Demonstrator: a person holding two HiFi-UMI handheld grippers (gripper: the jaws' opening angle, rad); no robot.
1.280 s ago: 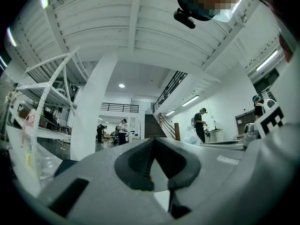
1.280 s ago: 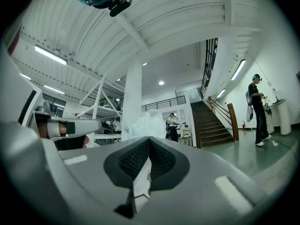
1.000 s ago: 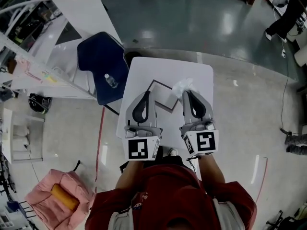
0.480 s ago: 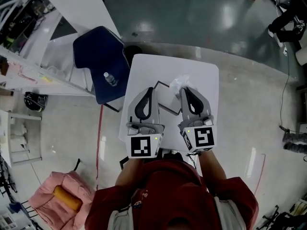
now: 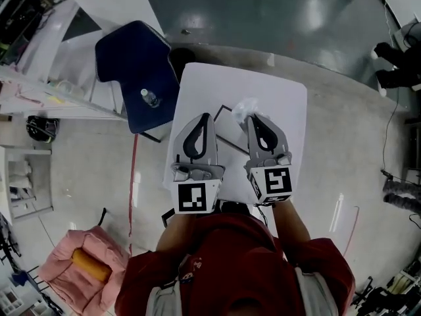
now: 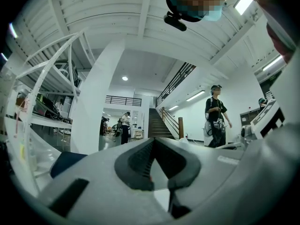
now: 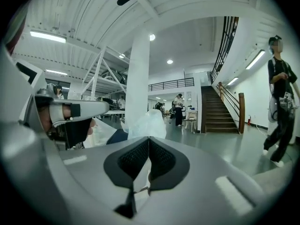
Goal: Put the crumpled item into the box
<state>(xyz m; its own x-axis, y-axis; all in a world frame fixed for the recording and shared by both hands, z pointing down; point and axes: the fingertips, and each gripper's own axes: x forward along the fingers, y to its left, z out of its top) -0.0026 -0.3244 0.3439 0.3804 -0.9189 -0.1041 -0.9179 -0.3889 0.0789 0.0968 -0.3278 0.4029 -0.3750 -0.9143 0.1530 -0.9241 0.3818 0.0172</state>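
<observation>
A crumpled white plastic item (image 5: 244, 108) sits at the tip of my right gripper (image 5: 252, 118), over the white table (image 5: 283, 104). In the right gripper view the same crumpled item (image 7: 146, 120) rises straight from the tips of my right gripper (image 7: 149, 138), whose jaws are shut on its lower edge. The box (image 5: 229, 131) is a flat white shape with dark edges, lying on the table between the two grippers. My left gripper (image 5: 204, 117) hovers at the box's left side. In its own view my left gripper (image 6: 153, 139) has its jaws together and holds nothing.
A dark blue chair (image 5: 128, 64) with a small bottle (image 5: 150, 99) on it stands left of the table. A pink bag (image 5: 62, 275) lies on the floor at the lower left. A person (image 7: 280, 102) walks near a staircase (image 7: 218, 109).
The head view has shifted a little, so the table sits higher and further right. Both grippers stay side by side over the box, and the crumpled item stays at the right gripper's tip.
</observation>
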